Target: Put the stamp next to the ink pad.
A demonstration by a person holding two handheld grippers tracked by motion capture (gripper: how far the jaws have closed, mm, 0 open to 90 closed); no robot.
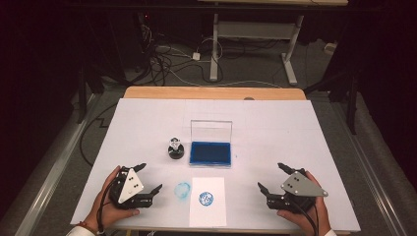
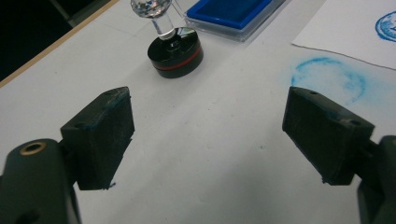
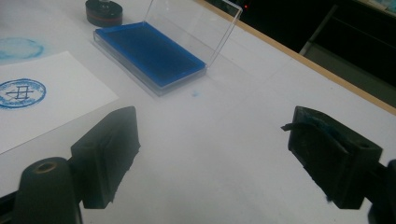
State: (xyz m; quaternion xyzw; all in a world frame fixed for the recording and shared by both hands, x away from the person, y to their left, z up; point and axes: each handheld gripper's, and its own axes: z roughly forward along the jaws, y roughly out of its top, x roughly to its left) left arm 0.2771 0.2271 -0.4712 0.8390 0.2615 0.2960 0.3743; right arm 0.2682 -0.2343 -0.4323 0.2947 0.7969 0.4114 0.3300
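Both jaws are wide open, holding nothing. Reach the left gripper point(image 1: 149, 178) to the stamp point(image 1: 175, 148) mid-desk, grab its clear knob, lift straight up. The right gripper point(image 1: 272, 178) waits.

The right gripper point(image 3: 210, 158) is seen with its two black jaws spread wide apart over bare white table point(image 3: 219, 140), nothing held between them. Beyond the jaws, an open blue ink pad point(image 3: 147, 53) lies flat, its clear lid point(image 3: 191, 28) raised upright along its far edge. Just behind the ink pad a black round stamp point(image 3: 103, 12) is stood. Left of the ink pad, a white sheet point(image 3: 46, 100) bearing a blue round print point(image 3: 19, 93) is laid, and a smeared blue ring point(image 3: 18, 48) is marked on the table beyond the sheet.
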